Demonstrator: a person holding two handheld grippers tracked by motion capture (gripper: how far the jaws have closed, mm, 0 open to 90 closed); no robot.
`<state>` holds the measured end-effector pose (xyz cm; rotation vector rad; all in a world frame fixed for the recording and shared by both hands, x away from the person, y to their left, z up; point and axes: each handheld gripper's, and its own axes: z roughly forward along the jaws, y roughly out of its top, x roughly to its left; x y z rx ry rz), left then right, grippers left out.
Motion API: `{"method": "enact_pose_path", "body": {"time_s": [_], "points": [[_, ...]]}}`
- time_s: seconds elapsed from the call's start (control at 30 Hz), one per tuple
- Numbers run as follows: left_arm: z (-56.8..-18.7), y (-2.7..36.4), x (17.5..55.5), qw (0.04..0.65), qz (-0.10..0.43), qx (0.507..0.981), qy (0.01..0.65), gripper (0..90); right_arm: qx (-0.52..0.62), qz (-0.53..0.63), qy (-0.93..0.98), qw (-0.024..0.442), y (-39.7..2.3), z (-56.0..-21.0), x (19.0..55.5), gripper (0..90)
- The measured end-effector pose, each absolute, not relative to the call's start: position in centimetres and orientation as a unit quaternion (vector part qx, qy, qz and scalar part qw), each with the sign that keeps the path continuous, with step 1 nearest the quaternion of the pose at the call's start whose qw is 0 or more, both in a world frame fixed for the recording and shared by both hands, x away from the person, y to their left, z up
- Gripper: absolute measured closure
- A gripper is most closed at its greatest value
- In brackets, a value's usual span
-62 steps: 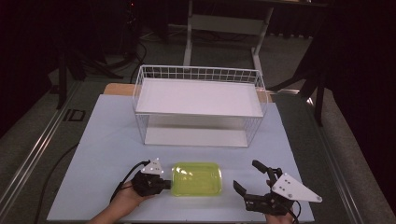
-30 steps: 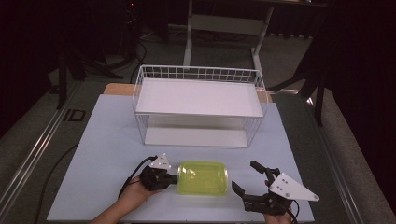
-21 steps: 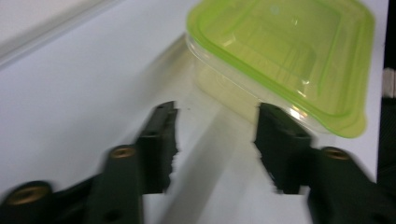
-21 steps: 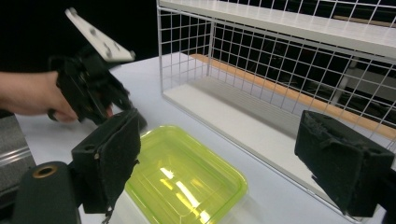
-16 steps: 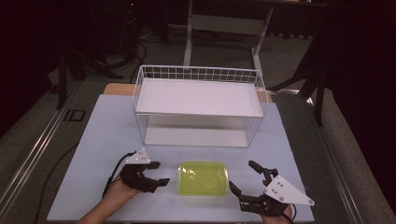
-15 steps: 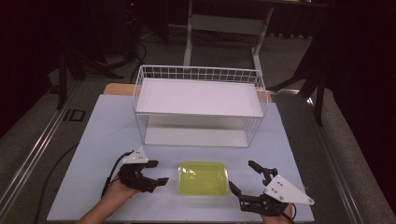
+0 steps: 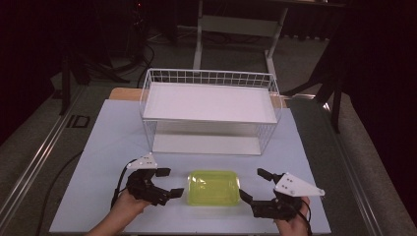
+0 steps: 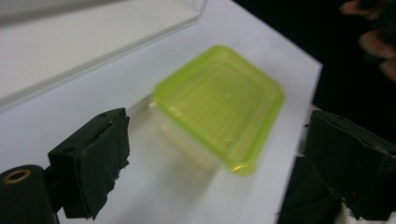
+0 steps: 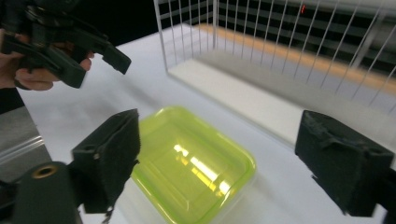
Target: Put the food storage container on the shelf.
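Observation:
A yellow-green plastic container (image 7: 214,188) lies upside down on the white table between my two grippers. The left gripper (image 7: 169,183) is open just left of it, apart from it. On its right, the right gripper (image 7: 255,186) stands open with its lower jaw close to the container's corner. The left gripper view has the container (image 8: 220,106) ahead of the open left gripper (image 8: 238,154), nothing between the jaws. Across the container (image 9: 191,164) from my open right gripper (image 9: 233,158), the right gripper view shows the left gripper (image 9: 60,42) in a hand.
A white wire basket shelf (image 7: 209,109) with two white boards stands behind the container, mid-table. The table's front edge (image 7: 187,231) lies just under the hands. Dark floor, cables and stand legs surround the table.
The left gripper let go of the container's left end, opened and drew back to the left. The container now lies flat. The right gripper edged slightly closer.

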<state>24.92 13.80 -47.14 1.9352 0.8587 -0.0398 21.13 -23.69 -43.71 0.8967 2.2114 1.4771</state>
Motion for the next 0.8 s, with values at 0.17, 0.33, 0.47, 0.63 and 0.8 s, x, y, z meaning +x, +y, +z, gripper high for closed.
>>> {"method": "enact_pose_path", "body": {"time_s": [0.17,0.33,0.47,0.63,0.8], "points": [[-47.4,12.3,25.5,0.491,-0.038,0.785,0.376,9.8,0.371,0.487,0.779,0.132,-24.2,-44.8,23.0,11.2],[-48.5,11.6,26.1,0.473,-0.043,0.778,0.411,11.6,0.414,0.463,0.779,0.087,-24.3,-46.2,24.4,11.3],[-49.4,11.5,26.5,0.467,-0.067,0.768,0.433,14.7,0.448,0.448,0.773,0.039,-24.4,-47.3,25.4,13.6],[-50.3,11.2,26.8,0.447,-0.096,0.759,0.464,20.9,0.485,0.428,0.763,-0.014,-24.4,-48.7,26.2,18.5],[-51.3,10.9,27.2,0.427,-0.135,0.754,0.481,32.3,0.514,0.409,0.751,-0.060,-24.0,-49.9,26.7,22.7]]}}
